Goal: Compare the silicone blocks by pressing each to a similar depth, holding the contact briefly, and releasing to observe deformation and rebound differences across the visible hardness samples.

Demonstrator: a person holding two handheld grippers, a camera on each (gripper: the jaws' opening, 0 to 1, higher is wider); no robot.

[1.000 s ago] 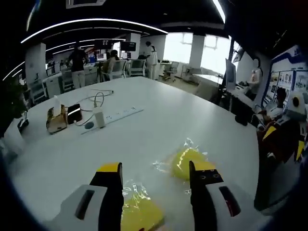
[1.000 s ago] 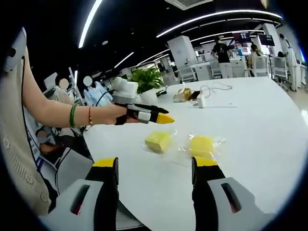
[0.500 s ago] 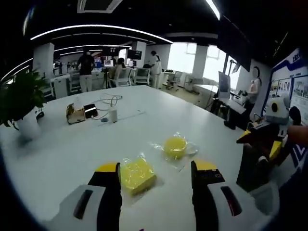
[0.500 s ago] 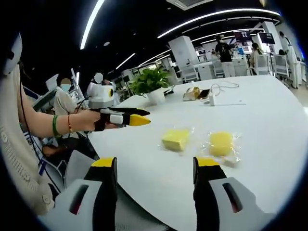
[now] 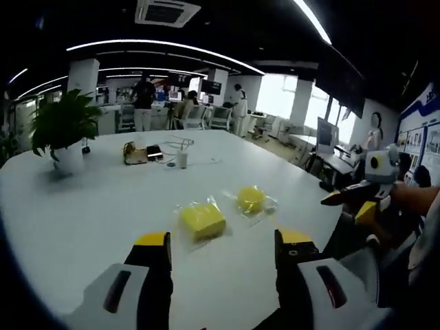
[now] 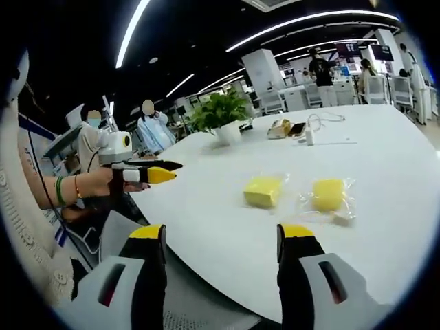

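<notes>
Two yellow silicone blocks in clear wrappers lie on the white table (image 5: 82, 206). The square block (image 5: 201, 219) (image 6: 265, 192) is nearer the plant side. The round block (image 5: 251, 199) (image 6: 328, 194) lies beside it. My left gripper (image 5: 221, 244) is open, held back over the table's near edge, short of the square block; it also appears at the left of the right gripper view (image 6: 159, 172), held in a hand off the table. My right gripper (image 6: 223, 237) is open with nothing between its jaws, back from the table edge; it shows at the right of the left gripper view (image 5: 344, 198).
A potted plant (image 5: 62, 127) (image 6: 223, 117) stands on the table's far side. A power strip, cables and a small box (image 5: 141, 152) lie beyond the blocks. Several people and desks fill the office behind.
Both grippers have pulled back from the blocks, which now lie farther off and smaller. The left gripper was over the square block one second ago. Blocks have stayed in place.
</notes>
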